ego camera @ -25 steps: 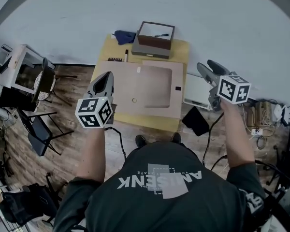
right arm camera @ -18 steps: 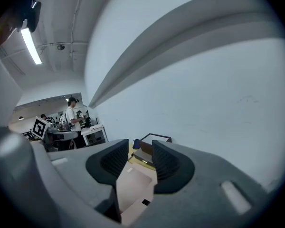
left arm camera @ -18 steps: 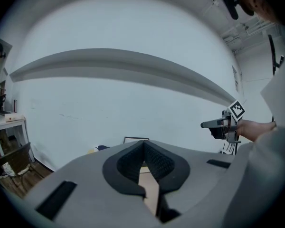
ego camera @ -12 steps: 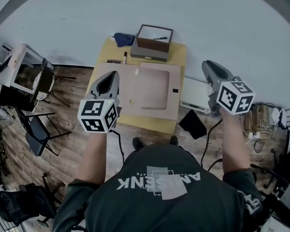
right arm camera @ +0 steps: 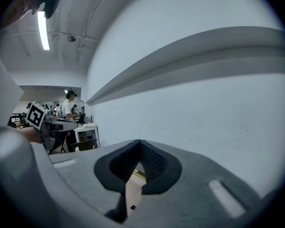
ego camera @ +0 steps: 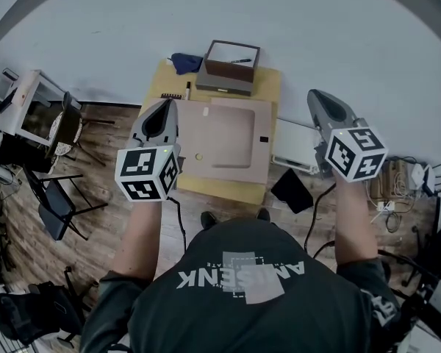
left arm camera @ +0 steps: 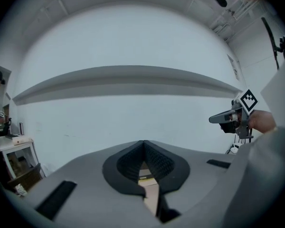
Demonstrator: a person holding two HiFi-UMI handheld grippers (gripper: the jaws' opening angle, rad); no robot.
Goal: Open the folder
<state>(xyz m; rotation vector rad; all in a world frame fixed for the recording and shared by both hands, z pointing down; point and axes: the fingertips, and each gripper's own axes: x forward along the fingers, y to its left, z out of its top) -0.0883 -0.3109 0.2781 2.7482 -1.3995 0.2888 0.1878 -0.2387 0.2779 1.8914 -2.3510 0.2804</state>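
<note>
The folder (ego camera: 224, 140) is a flat beige cover with a small round clasp, lying shut on the yellow wooden table (ego camera: 273, 79). Both grippers are held high above it, pointing at the pale wall. My left gripper (ego camera: 164, 106) hovers over the folder's left edge, jaws shut and empty (left arm camera: 143, 144). Off the table's right side, my right gripper (ego camera: 316, 96) has just been closing with nothing between its jaws, which now meet (right arm camera: 139, 144). Through the gap under each pair of jaws a beige strip of folder (left arm camera: 150, 197) (right arm camera: 132, 190) shows far below.
A brown open box (ego camera: 231, 61) with a pen in it stands at the table's back, a blue cloth (ego camera: 185, 61) beside it. A white unit (ego camera: 298, 153) and a black pad (ego camera: 294, 188) lie to the right. Chairs (ego camera: 59, 197) and a cluttered desk stand at left.
Both grippers have risen and drifted further toward the wall. The right gripper's jaws, apart a second ago, have come together on nothing. The folder has not moved.
</note>
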